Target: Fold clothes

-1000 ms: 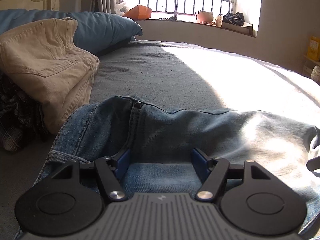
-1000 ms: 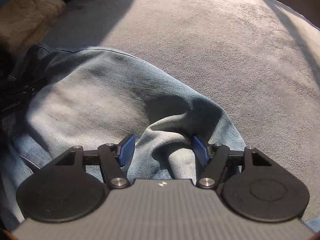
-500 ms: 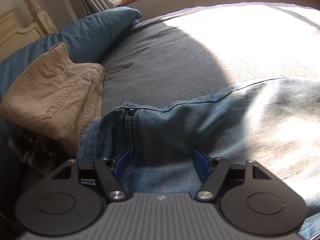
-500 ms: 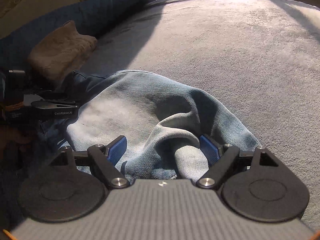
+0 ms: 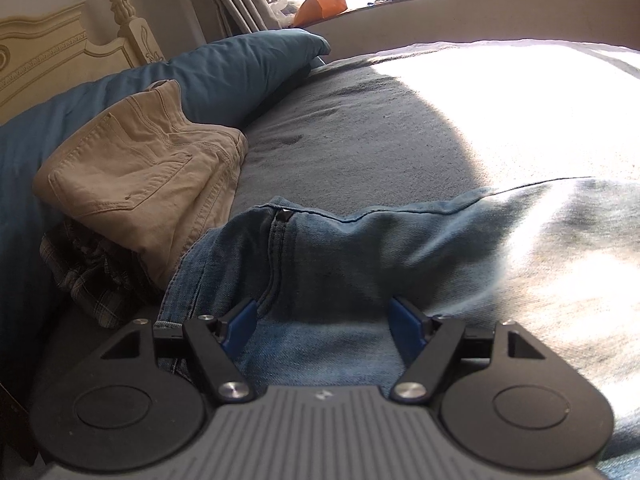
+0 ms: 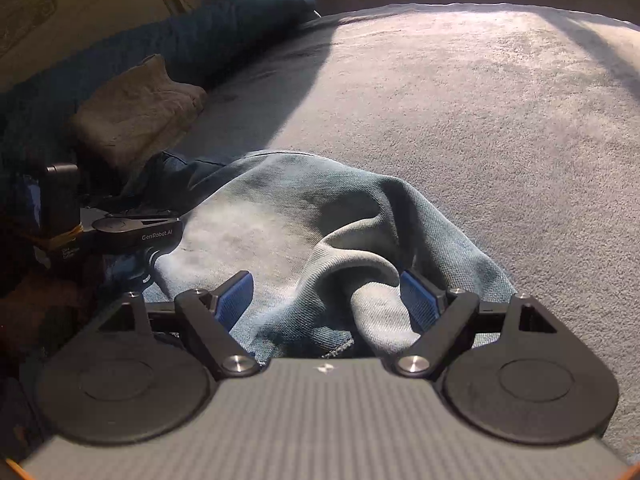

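Both grippers, left gripper (image 5: pixel 322 322) and right gripper (image 6: pixel 326 300), wide open, nothing clamped; jeans (image 5: pixel 360 256) between fingers; camera views tilted up since a second ago, grip pending.

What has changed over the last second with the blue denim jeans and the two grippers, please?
Both views have swung left: the cream headboard now shows, and the left gripper has entered the right wrist view. The right gripper has widened around the raised fold of the blue denim jeans. The left gripper stays open over the jeans; the folded beige trousers have not moved.
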### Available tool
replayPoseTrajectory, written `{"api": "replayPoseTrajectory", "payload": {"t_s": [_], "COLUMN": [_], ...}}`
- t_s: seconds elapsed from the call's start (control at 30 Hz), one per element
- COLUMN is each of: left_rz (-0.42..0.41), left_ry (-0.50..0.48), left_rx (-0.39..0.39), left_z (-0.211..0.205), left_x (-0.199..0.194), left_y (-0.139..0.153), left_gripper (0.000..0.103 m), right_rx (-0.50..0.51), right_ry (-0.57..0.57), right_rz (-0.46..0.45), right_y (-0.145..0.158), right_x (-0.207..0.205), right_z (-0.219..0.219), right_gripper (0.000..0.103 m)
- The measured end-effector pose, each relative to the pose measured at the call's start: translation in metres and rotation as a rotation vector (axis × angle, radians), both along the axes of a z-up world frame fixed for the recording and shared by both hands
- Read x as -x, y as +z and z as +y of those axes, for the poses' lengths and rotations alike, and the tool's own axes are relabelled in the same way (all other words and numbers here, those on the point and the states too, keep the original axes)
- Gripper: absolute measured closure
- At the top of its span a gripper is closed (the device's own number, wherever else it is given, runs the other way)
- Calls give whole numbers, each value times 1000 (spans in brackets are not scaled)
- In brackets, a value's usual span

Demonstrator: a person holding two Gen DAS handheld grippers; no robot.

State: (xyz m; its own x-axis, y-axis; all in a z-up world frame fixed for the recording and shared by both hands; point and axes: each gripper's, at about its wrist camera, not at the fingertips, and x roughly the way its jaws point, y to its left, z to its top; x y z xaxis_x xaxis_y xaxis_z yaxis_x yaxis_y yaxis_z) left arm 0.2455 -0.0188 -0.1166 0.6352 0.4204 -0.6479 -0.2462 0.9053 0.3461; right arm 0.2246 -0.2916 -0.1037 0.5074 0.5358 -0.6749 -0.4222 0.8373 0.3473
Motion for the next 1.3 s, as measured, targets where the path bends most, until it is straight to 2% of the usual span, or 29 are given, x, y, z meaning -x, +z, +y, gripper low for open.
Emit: {"api": "replayPoseTrajectory", "payload": {"t_s": [0.13,0.2,0.33,0.4,0.47,0.63,0.77,0.87,0.9,0.97,1.03,1.07,1.17,1.3], "left_rz": [-22,-36,-91,-131,-154,-80,-18,7,19,43,65,73,84,63], "left_ry": [13,12,-20,-76,-168,-373,-536,-586,-594,-603,-599,-591,-570,-561], "left_rx": [65,92,137,154,189,306,400,422,421,396,340,306,296,297], "left_z": [11,14,12,1,-18,-83,-136,-172,-182,-200,-214,-219,-219,-207], "left_x": [4,8,21,29,35,33,32,23,19,11,6,4,11,21], "left_y": [4,10,33,49,63,64,64,59,55,46,36,31,19,14], "left_gripper": [28,29,29,29,28,27,27,27,27,27,28,28,28,28], "right_rx": [37,43,75,75,53,91,14,-55,-68,-98,-118,-107,-71,-1], "right_ry": [94,87,-106,-222,-310,-429,-566,-559,-534,-465,-385,-342,-222,-129], "right_rz": [7,20,-36,-44,-12,35,151,238,240,234,229,234,242,186], "right_y": [13,21,45,52,52,39,12,-10,-12,-11,-9,-9,-9,1], "right_x": [38,55,73,79,80,85,80,72,71,76,84,91,110,129], "right_z": [-18,-41,-112,-149,-182,-225,-256,-260,-257,-246,-234,-226,-205,-190], "right_gripper": [22,22,23,23,23,23,23,24,28,72,92,95,95,95]}}
